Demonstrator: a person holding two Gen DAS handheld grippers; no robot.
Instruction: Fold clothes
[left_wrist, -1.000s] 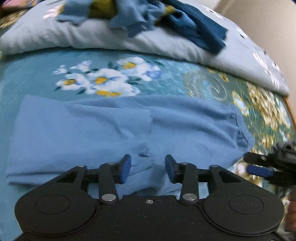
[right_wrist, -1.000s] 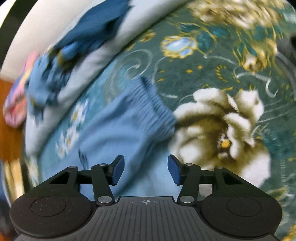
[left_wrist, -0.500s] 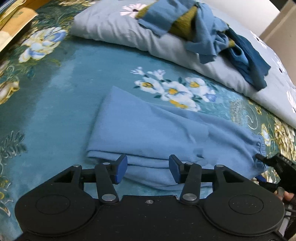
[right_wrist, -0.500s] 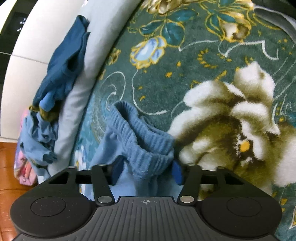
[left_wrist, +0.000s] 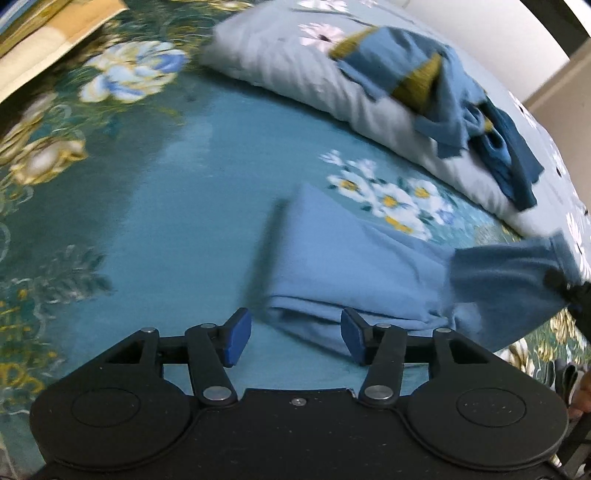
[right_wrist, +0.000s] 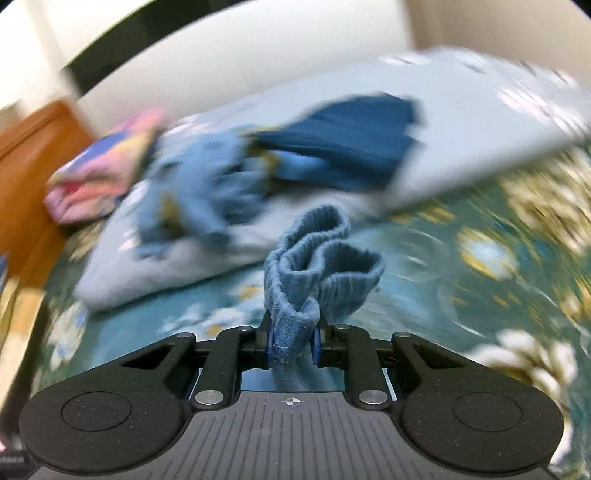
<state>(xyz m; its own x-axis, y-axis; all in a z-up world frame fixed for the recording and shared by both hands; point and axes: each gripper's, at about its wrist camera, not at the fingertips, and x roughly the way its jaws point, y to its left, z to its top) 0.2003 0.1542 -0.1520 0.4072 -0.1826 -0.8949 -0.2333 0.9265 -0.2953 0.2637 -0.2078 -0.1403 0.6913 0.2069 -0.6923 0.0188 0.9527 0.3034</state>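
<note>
A light blue garment (left_wrist: 343, 273) lies partly folded on the floral teal bedspread (left_wrist: 166, 206). My left gripper (left_wrist: 293, 338) is open and empty, hovering just in front of the garment's near folded edge. My right gripper (right_wrist: 293, 345) is shut on the garment's ribbed cuff (right_wrist: 325, 266) and holds it lifted off the bed. In the left wrist view that lifted cuff end (left_wrist: 517, 273) hangs at the far right, with the right gripper (left_wrist: 576, 295) dark at the frame edge.
A pale grey pillow (left_wrist: 295, 70) lies behind, with a heap of blue and mustard clothes (left_wrist: 454, 92) on it. In the right wrist view, pink folded fabric (right_wrist: 107, 173) and an orange wooden headboard (right_wrist: 33, 155) sit at the left.
My right gripper closed on the ribbed cuff and lifted it off the bed, swinging toward the pillow. My left gripper drifted left along the garment's near edge, still open.
</note>
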